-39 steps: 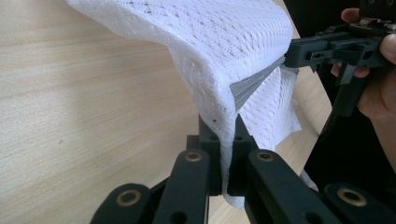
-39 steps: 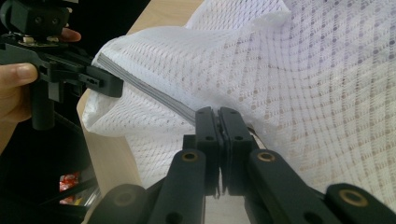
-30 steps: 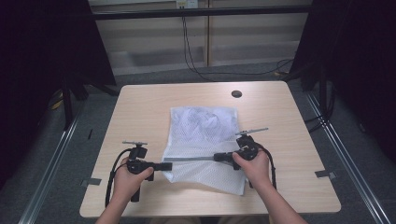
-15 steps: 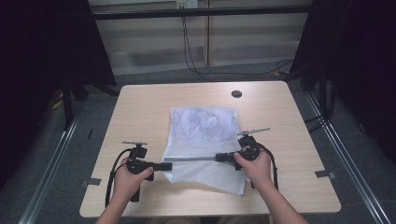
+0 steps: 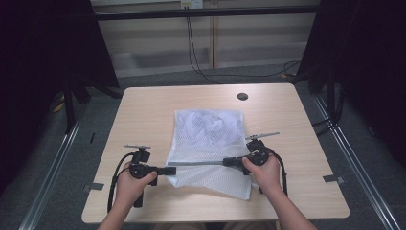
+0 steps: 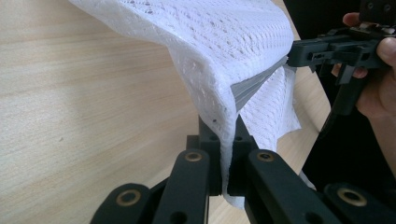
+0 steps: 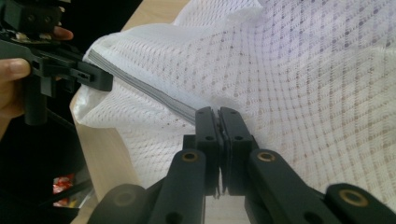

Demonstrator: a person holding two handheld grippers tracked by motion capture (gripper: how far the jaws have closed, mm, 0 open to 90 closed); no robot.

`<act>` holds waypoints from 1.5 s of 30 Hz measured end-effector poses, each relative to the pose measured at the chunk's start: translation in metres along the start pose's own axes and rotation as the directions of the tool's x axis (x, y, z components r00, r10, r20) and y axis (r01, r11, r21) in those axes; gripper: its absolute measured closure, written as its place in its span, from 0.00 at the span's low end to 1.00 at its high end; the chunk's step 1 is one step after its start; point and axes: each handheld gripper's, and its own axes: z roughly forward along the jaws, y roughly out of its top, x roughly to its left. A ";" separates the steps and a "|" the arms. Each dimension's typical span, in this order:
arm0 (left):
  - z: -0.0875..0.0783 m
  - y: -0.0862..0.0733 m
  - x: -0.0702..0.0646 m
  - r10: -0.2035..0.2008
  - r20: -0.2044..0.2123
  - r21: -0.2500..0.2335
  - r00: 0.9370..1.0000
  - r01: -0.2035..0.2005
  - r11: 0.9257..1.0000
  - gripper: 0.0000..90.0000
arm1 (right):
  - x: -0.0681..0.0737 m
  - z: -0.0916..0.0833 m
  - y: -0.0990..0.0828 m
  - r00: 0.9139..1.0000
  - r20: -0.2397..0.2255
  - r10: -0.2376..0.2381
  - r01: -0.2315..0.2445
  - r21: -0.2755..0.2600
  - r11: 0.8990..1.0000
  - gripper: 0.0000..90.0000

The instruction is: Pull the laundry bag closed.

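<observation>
1. White mesh – a bag (image 5: 209, 136) of open-weave netting lies on the middle of the table (image 5: 143, 115), its far part flat and its near part lifted.
2. A grey band (image 5: 201, 163) runs along the bag's near part, pulled straight between the two hand-held grippers.
3. The left hand-held gripper (image 5: 171, 170) pinches the bag's left near edge; in the left gripper view its jaws stand close together with white mesh (image 6: 224, 70) squeezed between them and the band (image 6: 254, 84) just above.
4. The right hand-held gripper (image 5: 225, 162) is clamped on the band's right end; in the right gripper view its jaws are closed with a thin fold of mesh and band (image 7: 154, 95) caught between.
5. Both point inward at each other, level with the table – the left hand (image 5: 129, 184) and right hand (image 5: 265, 175) grip them from the near side.
6. Below the band the mesh hangs down and spreads on the table toward its near edge.
7. Farther out, a small dark round disc (image 5: 242, 96) sits in the table near its far edge, well apart from the bag.
8. Grey floor surrounds the table, with black cables (image 5: 201, 62) trailing behind it.
</observation>
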 end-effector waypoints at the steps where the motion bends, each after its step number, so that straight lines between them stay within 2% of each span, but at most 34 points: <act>1: 0.000 0.000 0.000 -0.004 -0.002 0.001 1.000 0.004 1.000 0.99 | 0.000 0.000 0.000 1.000 -0.002 -0.002 0.002 -0.002 1.000 0.98; 6: 0.000 0.000 0.000 0.005 -0.011 0.000 1.000 -0.005 1.000 0.99 | 0.000 -0.001 0.000 1.000 0.003 -0.001 0.001 0.000 1.000 0.97; 9: -0.001 -0.001 0.001 -0.012 0.003 -0.002 1.000 0.012 1.000 0.99 | -0.002 -0.002 -0.001 1.000 0.005 -0.001 0.001 0.001 1.000 0.97; 14: 0.000 -0.001 0.000 -0.005 -0.014 -0.001 1.000 0.005 1.000 0.99 | -0.002 -0.004 -0.001 1.000 0.002 -0.002 0.002 0.000 1.000 0.97; 15: 0.000 -0.001 0.000 -0.004 -0.017 -0.003 1.000 0.004 1.000 0.99 | -0.002 -0.004 0.000 1.000 0.014 -0.003 0.003 0.002 1.000 0.98; 28: -0.003 -0.003 0.001 -0.015 -0.008 -0.012 1.000 0.015 1.000 0.99 | -0.003 -0.005 0.000 1.000 0.004 -0.003 0.003 0.001 1.000 0.98; 34: -0.005 -0.005 0.001 -0.019 -0.029 -0.015 0.999 0.018 1.000 0.99 | -0.003 -0.005 0.000 1.000 0.010 -0.010 0.009 0.006 1.000 0.98; 38: -0.006 -0.006 0.004 -0.018 -0.024 -0.013 1.000 0.018 1.000 0.99 | -0.006 -0.007 -0.002 1.000 0.009 0.006 -0.006 -0.004 1.000 0.98; 39: -0.006 -0.005 0.003 -0.029 -0.021 -0.017 0.999 0.028 0.999 0.99 | -0.006 -0.008 -0.002 1.000 0.009 0.004 -0.004 -0.004 1.000 0.97; 42: -0.006 -0.004 0.003 -0.006 -0.025 -0.010 1.000 0.006 1.000 0.99 | -0.006 -0.009 -0.002 1.000 0.011 0.006 -0.006 -0.005 1.000 0.98; 45: -0.004 -0.005 0.001 -0.021 -0.013 -0.014 1.000 0.021 1.000 0.99 | -0.006 -0.013 -0.003 1.000 0.012 0.011 -0.010 -0.014 1.000 0.98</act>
